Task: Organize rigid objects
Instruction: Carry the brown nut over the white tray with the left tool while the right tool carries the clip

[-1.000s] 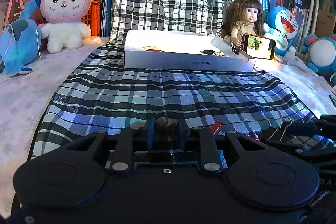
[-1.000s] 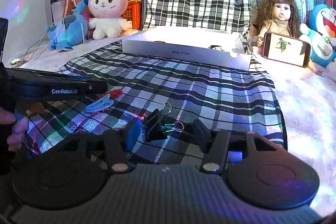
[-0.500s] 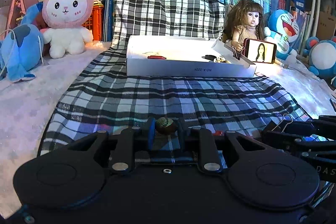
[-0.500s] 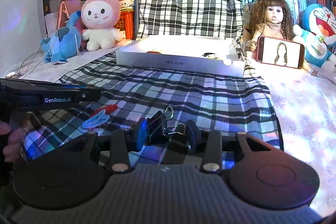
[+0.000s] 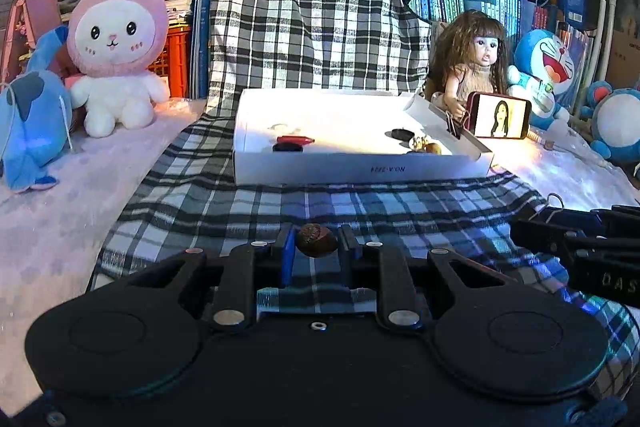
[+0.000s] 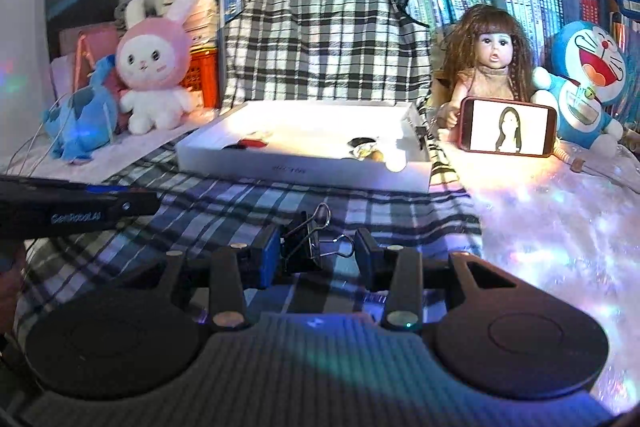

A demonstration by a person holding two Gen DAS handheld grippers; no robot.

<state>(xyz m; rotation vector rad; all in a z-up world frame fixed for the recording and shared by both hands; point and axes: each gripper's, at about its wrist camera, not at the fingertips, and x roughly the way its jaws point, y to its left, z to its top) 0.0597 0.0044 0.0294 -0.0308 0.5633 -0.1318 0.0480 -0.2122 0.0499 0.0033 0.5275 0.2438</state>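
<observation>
The main risk sits with the left gripper point(image 5: 316, 247): the small brown nut-like object point(image 5: 316, 245), rounded and smooth, is pinched only at the very tips of the jaws, so a jolt or a tilt on the way to the white box point(image 5: 360, 169) could let it squirt out and roll off across the checked cloth point(image 5: 360, 207). The right gripper point(image 6: 316, 251) carries its own hazard. The black binder clip point(image 6: 303, 247) hangs skewed, its body against the left blue pad while a wire handle reaches toward the other side, so it could pivot or drop if the hold loosens. The two tools also travel close together, and a bump between them could shake either piece free.

The left jaws are drawn in as far as they go, clamped on the brown object above the cloth. The right jaws stand partly apart with the clip between them; they appear to grip it, though the blur leaves the right-hand contact unclear. The box lies ahead on the cloth, already holding a few small items.
</observation>
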